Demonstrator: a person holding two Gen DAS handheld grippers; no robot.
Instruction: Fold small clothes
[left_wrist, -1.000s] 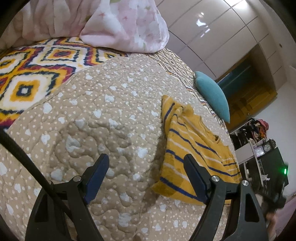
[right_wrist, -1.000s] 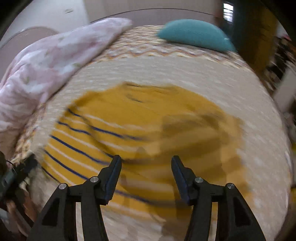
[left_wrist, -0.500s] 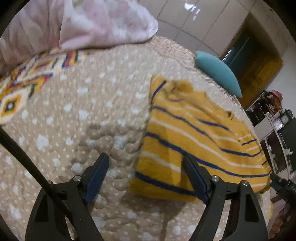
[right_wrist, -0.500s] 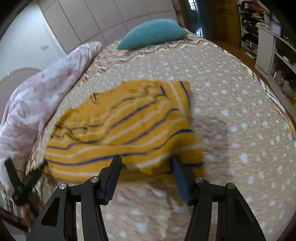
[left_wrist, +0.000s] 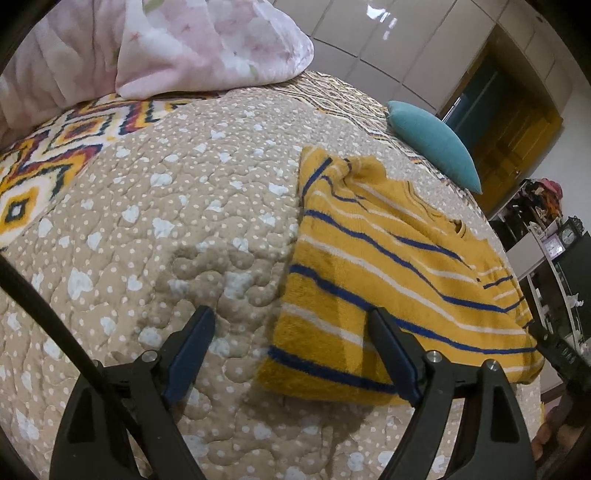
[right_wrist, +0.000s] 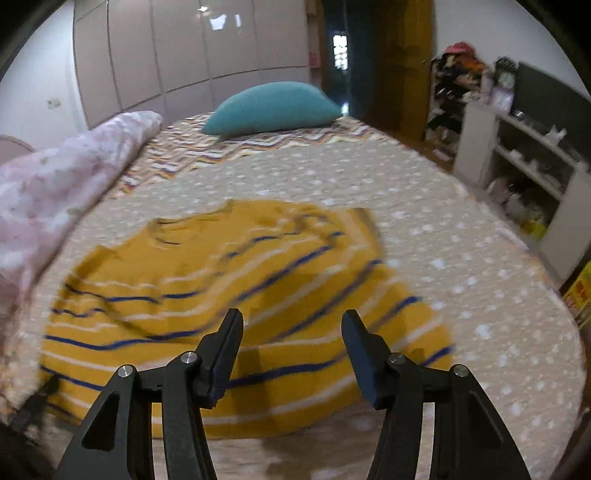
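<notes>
Fingers (left_wrist: 197, 334) of the left gripper (left_wrist: 291, 332) spread wide, nothing between them; the right-hand finger overlaps the near left corner of the yellow striped top (left_wrist: 388, 266), the left-hand one sits over bare quilt (left_wrist: 166, 206). Whether it touches the cloth, cannot tell. Fingers (right_wrist: 227, 339) of the right gripper (right_wrist: 291, 334) also parted, a narrower gap, empty, poised over the near edge of the top (right_wrist: 221, 280).

Top: yellow fleece, blue and white stripes, lying on the bed, folded, sleeves tucked in over the body. Neckline toward the far side in both views. Fabric bunched at the far left corner in the left wrist view. Right wrist view is motion-blurred; stripe detail soft.

Under it: beige quilt with white spots, puckered stitching. Past the quilt's far edge, a zigzag patterned bedspread (left_wrist: 66, 136) in orange, maroon and white. A pink floral duvet (left_wrist: 207, 40) heaped at the far left. A teal pillow (right_wrist: 273, 107) at the far end of the bed.

Beyond the bed: pale glossy wardrobe doors (right_wrist: 166, 51), a dark doorway, white shelving (right_wrist: 517, 155) on the right with small items and a pile of clothes at its far end.
</notes>
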